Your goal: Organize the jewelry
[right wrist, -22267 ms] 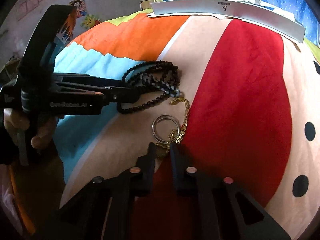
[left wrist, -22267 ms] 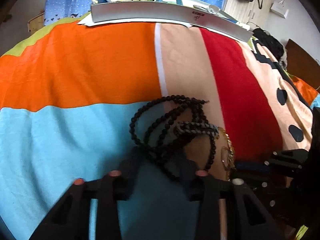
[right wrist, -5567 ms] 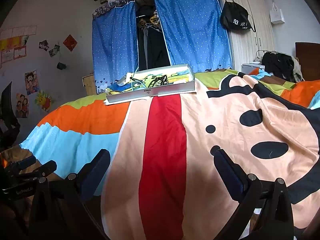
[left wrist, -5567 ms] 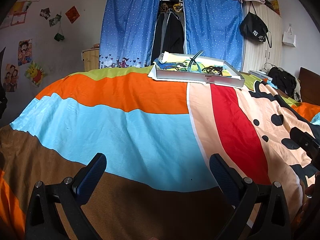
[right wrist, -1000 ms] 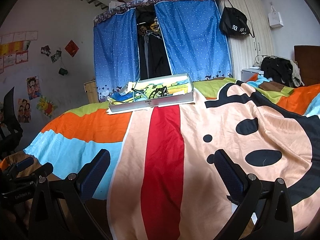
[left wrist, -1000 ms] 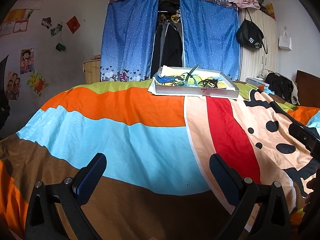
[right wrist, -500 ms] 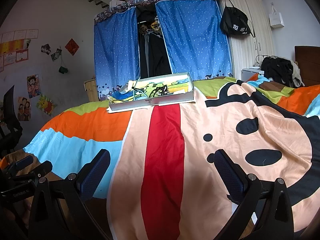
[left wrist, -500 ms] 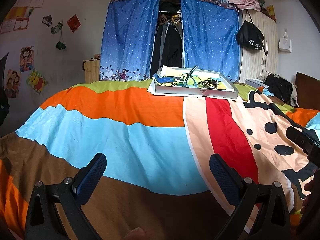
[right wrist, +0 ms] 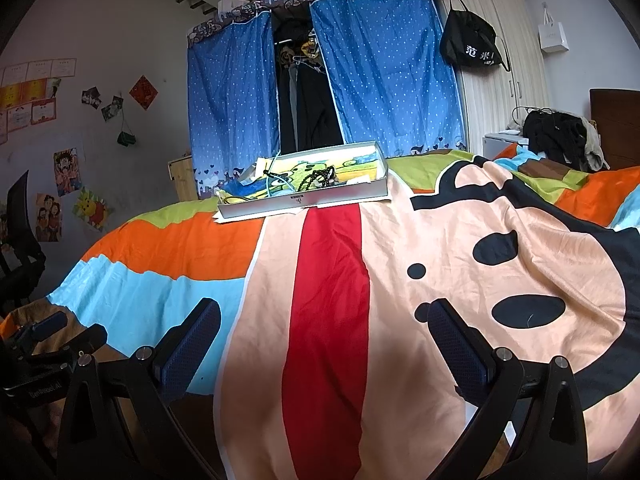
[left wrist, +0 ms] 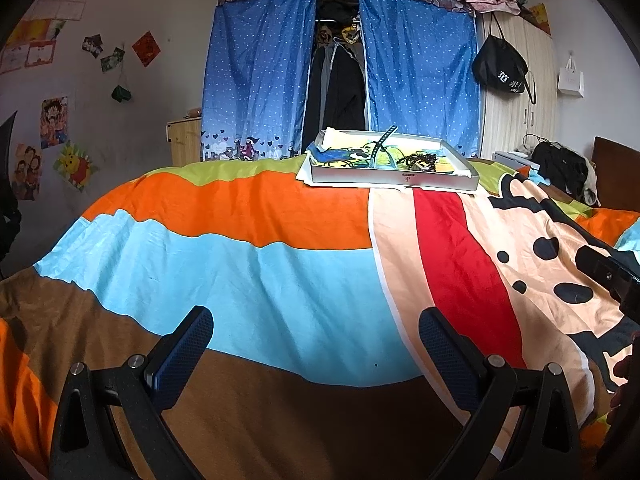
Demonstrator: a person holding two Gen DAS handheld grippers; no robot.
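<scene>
A shallow grey tray (left wrist: 394, 179) stands at the far end of the bed, also in the right wrist view (right wrist: 304, 200). Black bead strings (left wrist: 422, 160) and other jewelry lie inside it; the beads also show in the right wrist view (right wrist: 318, 180). My left gripper (left wrist: 316, 344) is open and empty, low over the near end of the bed. My right gripper (right wrist: 324, 340) is open and empty, also at the near end, far from the tray. The left gripper's body shows at the left edge of the right wrist view (right wrist: 44, 344).
A colourful striped bedspread (left wrist: 280, 264) covers the bed. Blue dotted curtains (left wrist: 256, 72) and hanging clothes are behind the tray. A wardrobe with a black bag (left wrist: 502, 68) is at the right. Dark clothes (right wrist: 560, 132) lie at the far right. A chair (right wrist: 18, 240) is at the left.
Both grippers stay open and empty; the views have shifted only slightly. Since 22 seconds ago the bead strings and chain have left the bedspread and beads lie in the tray.
</scene>
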